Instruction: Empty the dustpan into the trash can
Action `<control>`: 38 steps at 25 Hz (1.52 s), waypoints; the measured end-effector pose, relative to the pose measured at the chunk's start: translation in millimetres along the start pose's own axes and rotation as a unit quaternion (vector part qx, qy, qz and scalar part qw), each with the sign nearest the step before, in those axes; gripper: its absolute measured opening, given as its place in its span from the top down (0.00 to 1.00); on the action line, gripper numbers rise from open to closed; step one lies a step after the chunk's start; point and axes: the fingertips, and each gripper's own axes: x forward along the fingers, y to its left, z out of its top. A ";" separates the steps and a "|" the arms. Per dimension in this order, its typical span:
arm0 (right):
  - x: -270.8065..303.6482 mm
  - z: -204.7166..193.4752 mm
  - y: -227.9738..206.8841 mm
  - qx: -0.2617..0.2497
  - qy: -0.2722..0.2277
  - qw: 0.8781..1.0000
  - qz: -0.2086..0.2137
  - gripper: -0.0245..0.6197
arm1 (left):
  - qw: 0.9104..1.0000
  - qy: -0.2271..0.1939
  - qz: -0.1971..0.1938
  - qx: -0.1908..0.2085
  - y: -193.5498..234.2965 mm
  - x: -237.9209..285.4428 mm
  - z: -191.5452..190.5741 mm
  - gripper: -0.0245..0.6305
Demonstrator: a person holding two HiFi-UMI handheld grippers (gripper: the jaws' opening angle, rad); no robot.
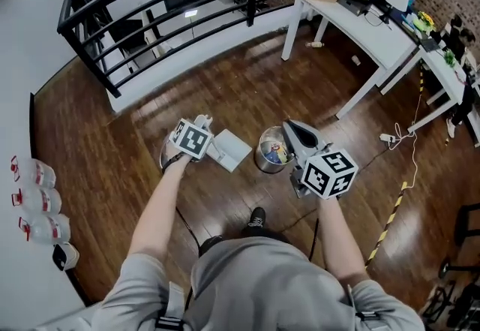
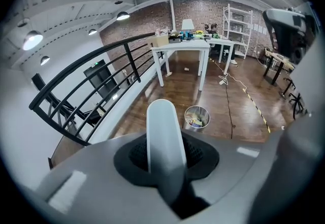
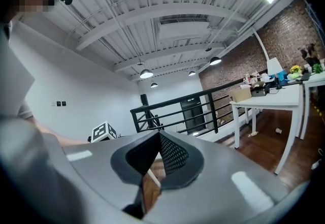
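Note:
In the head view my left gripper (image 1: pixel 196 130) is shut on the white dustpan (image 1: pixel 229 149), whose flat pan shows just right of the marker cube. In the left gripper view the dustpan's rounded white handle (image 2: pixel 165 141) runs up between the jaws. The round metal trash can (image 1: pixel 271 151) stands on the wooden floor right of the dustpan, with rubbish inside, and shows small past the handle in the left gripper view (image 2: pixel 197 117). My right gripper (image 1: pixel 291 128) hangs by the can's right rim, and its jaws meet at the tips with nothing between them (image 3: pixel 158 135).
A black railing (image 1: pixel 150 3) curves along the far side. White tables (image 1: pixel 375 29) with clutter stand at the right. Several water bottles (image 1: pixel 34 198) lie at the left wall. A cable (image 1: pixel 409 138) and striped tape (image 1: pixel 390 221) cross the floor at the right.

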 end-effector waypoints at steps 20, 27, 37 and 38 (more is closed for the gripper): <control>64.1 16.6 -25.4 0.023 -0.010 1.000 -0.010 0.96 | 0.999 0.026 -0.011 -0.031 26.8 49.3 -31.7 0.82; 86.0 17.9 -6.9 0.029 -0.014 0.999 0.007 0.96 | 0.998 0.062 -0.013 0.003 24.5 48.9 -63.7 0.66; 110.6 9.7 24.8 0.021 0.000 0.999 0.038 0.96 | 0.998 0.046 -0.006 -0.035 42.2 39.4 -101.4 0.40; 113.0 9.9 29.1 0.019 0.001 0.999 0.041 0.96 | 0.998 0.043 -0.007 -0.041 42.9 38.0 -103.5 0.39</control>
